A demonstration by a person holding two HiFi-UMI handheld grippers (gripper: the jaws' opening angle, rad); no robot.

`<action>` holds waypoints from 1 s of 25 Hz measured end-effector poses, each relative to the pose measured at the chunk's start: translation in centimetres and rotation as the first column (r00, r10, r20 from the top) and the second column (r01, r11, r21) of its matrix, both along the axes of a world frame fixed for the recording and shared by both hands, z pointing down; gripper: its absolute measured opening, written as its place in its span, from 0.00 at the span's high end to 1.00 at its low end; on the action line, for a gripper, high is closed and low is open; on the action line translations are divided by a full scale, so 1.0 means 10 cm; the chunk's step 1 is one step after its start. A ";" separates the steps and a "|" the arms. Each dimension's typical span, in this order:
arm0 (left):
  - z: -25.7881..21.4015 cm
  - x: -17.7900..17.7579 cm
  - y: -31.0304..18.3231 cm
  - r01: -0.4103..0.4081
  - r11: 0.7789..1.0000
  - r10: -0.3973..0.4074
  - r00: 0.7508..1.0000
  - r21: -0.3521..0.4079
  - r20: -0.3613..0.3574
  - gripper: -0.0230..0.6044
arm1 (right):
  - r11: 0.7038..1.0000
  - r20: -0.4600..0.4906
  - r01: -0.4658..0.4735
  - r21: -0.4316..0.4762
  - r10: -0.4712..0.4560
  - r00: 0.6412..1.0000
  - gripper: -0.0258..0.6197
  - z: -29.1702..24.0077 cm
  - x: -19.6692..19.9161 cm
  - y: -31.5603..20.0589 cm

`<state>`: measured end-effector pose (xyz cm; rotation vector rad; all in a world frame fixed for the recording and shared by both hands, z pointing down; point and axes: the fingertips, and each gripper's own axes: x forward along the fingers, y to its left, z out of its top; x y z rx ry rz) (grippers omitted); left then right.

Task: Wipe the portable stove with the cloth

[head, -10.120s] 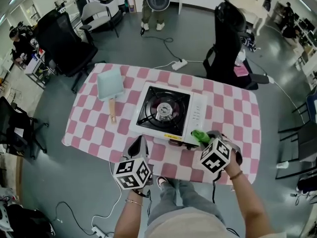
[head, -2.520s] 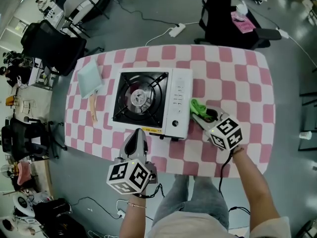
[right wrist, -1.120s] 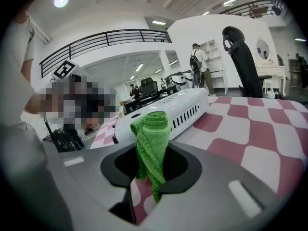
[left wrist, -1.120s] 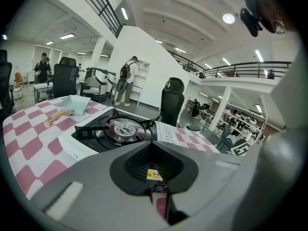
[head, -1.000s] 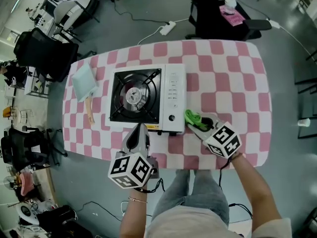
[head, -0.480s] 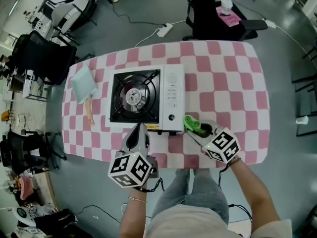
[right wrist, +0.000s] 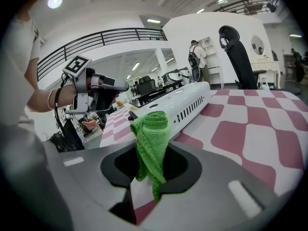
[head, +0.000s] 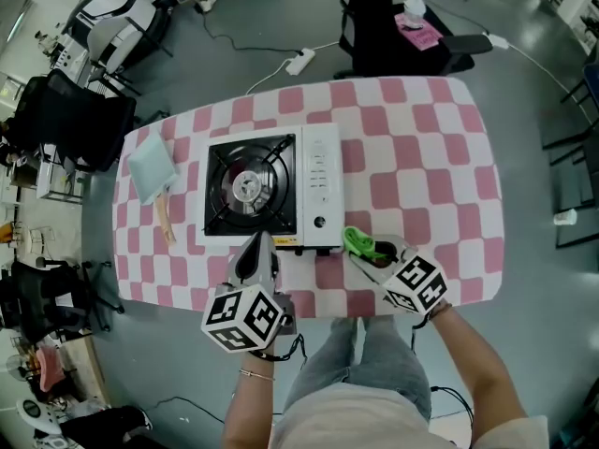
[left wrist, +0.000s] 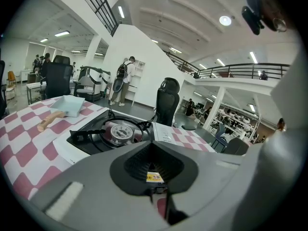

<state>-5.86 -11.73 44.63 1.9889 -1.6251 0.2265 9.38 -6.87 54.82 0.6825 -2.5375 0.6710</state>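
My right gripper (head: 360, 248) has its jaws clamped on a fold of the green cloth (head: 354, 239), just beside the portable stove (head: 316, 171). My left gripper (head: 257, 249) has its jaws together and empty, near the stove's front edge. With nothing bracing it, the stove may slide on the bench (head: 421, 157), and the loosely pinched cloth may slip free.

Stove (head: 271, 193) on table (head: 421, 157); dustpan (head: 150, 166) left, cloth (head: 357, 242) right.

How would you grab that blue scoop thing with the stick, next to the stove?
Grab the scoop by its wooden handle, not the blue pan. The handle is thin and lies flat on the table, pointing toward the person's edge. Jaws would probably close across it best coming down from above. The pan looks too wide to pinch.
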 end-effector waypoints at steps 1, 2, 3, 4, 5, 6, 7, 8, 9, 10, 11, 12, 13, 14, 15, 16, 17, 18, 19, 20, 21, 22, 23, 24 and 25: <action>0.00 0.00 0.00 -0.003 1.000 0.003 1.000 0.001 -0.001 0.96 | 1.000 -0.001 -0.002 -0.002 0.002 1.000 0.80 0.00 0.00 0.01; -0.01 0.01 0.00 -0.006 1.000 0.006 1.000 0.001 -0.002 0.96 | 1.000 -0.002 -0.005 -0.004 0.005 1.000 0.80 0.00 0.00 0.03; -0.01 0.01 0.00 -0.009 1.000 0.009 1.000 0.002 -0.002 0.96 | 1.000 -0.002 -0.009 -0.007 0.009 1.000 0.80 0.00 -0.01 0.05; -0.02 0.01 -0.01 -0.012 1.000 0.012 1.000 0.002 -0.003 0.96 | 1.000 -0.002 -0.014 -0.010 0.013 1.000 0.80 0.00 -0.01 0.06; -0.02 0.00 -0.01 -0.015 1.000 0.015 1.000 0.002 -0.003 0.96 | 1.000 -0.003 -0.019 -0.012 0.019 1.000 0.80 0.00 -0.01 0.07; -0.02 0.00 -0.01 -0.017 1.000 0.017 1.000 0.002 -0.004 0.96 | 1.000 -0.004 -0.024 -0.013 0.024 1.000 0.80 0.00 -0.01 0.08; -0.03 -0.01 -0.01 -0.019 1.000 0.019 1.000 0.003 -0.005 0.96 | 0.999 -0.006 -0.029 -0.014 0.029 1.000 0.80 0.00 -0.01 0.09; -0.03 -0.02 -0.01 -0.020 1.000 0.020 1.000 0.004 -0.007 0.96 | 0.999 -0.009 -0.033 -0.014 0.033 0.999 0.80 0.00 -0.01 0.09; -0.03 -0.03 -0.01 -0.021 1.000 0.021 1.000 0.006 -0.008 0.96 | 0.999 -0.012 -0.038 -0.014 0.038 0.999 0.80 0.00 -0.01 0.09; -0.03 -0.04 -0.02 -0.022 1.000 0.022 1.000 0.006 -0.009 0.96 | 0.999 -0.016 -0.044 -0.013 0.043 0.999 0.80 0.00 -0.01 0.09; -0.03 -0.05 -0.02 -0.023 1.000 0.023 1.000 0.006 -0.010 0.96 | 0.999 -0.021 -0.052 -0.014 0.051 0.998 0.80 0.01 -0.01 0.08; -0.03 -0.06 -0.02 -0.024 1.000 0.024 1.000 0.006 -0.011 0.96 | 0.998 -0.028 -0.062 -0.015 0.062 0.998 0.80 0.01 -0.01 0.08; -0.03 -0.07 -0.02 -0.024 1.000 0.025 1.000 0.006 -0.012 0.96 | 0.997 -0.036 -0.074 -0.017 0.073 0.997 0.80 0.01 0.00 0.08; -0.04 -0.07 -0.03 -0.026 1.000 0.026 1.000 0.007 -0.014 0.96 | 0.996 -0.044 -0.086 -0.018 0.085 0.995 0.80 0.00 0.02 0.08; -0.05 -0.08 -0.03 -0.027 1.000 0.027 1.000 0.010 -0.015 0.96 | 0.995 -0.053 -0.099 -0.018 0.098 0.994 0.80 -0.01 0.04 0.08; -0.07 -0.09 -0.04 -0.027 1.000 0.027 0.999 0.013 -0.017 0.96 | 0.993 -0.061 -0.113 -0.016 0.112 0.992 0.80 -0.03 0.06 0.07; -0.09 -0.11 -0.05 -0.027 0.999 0.028 0.999 0.019 -0.018 0.96 | 0.992 -0.069 -0.129 -0.013 0.128 0.989 0.80 -0.04 0.10 0.06; -0.11 -0.12 -0.06 -0.027 0.999 0.027 0.999 0.025 -0.019 0.96 | 0.989 -0.077 -0.148 -0.010 0.147 0.986 0.80 -0.06 0.14 0.05; -0.14 -0.14 -0.07 -0.025 0.999 0.026 1.000 0.031 -0.018 0.96 | 0.986 -0.083 -0.169 -0.006 0.168 0.982 0.80 -0.09 0.19 0.04; -0.16 -0.17 -0.08 -0.023 0.999 0.023 1.000 0.038 -0.018 0.96 | 0.982 -0.089 -0.191 -0.002 0.190 0.978 0.80 -0.13 0.24 0.02; -0.20 -0.19 -0.09 -0.020 0.999 0.021 1.000 0.045 -0.017 0.96 | 0.977 -0.094 -0.214 0.004 0.213 0.973 0.80 -0.18 0.29 0.00; -0.24 -0.23 -0.10 -0.017 0.998 0.018 1.000 0.054 -0.016 0.96 | 0.971 -0.096 -0.238 0.012 0.238 0.966 0.80 -0.24 0.35 -0.03; -0.29 -0.26 -0.11 -0.014 0.998 0.015 1.000 0.063 -0.014 0.96 | 0.964 -0.096 -0.264 0.024 0.265 0.959 0.80 -0.33 0.41 -0.07; -0.33 -0.30 -0.12 -0.009 0.997 0.010 1.000 0.073 -0.011 0.96 | 0.956 -0.089 -0.291 0.038 0.293 0.952 0.80 -0.43 0.47 -0.11; -0.38 -0.34 -0.14 -0.003 0.996 0.003 1.000 0.086 -0.008 0.96 | 0.946 -0.075 -0.319 0.057 0.323 0.944 0.80 -0.55 0.54 -0.17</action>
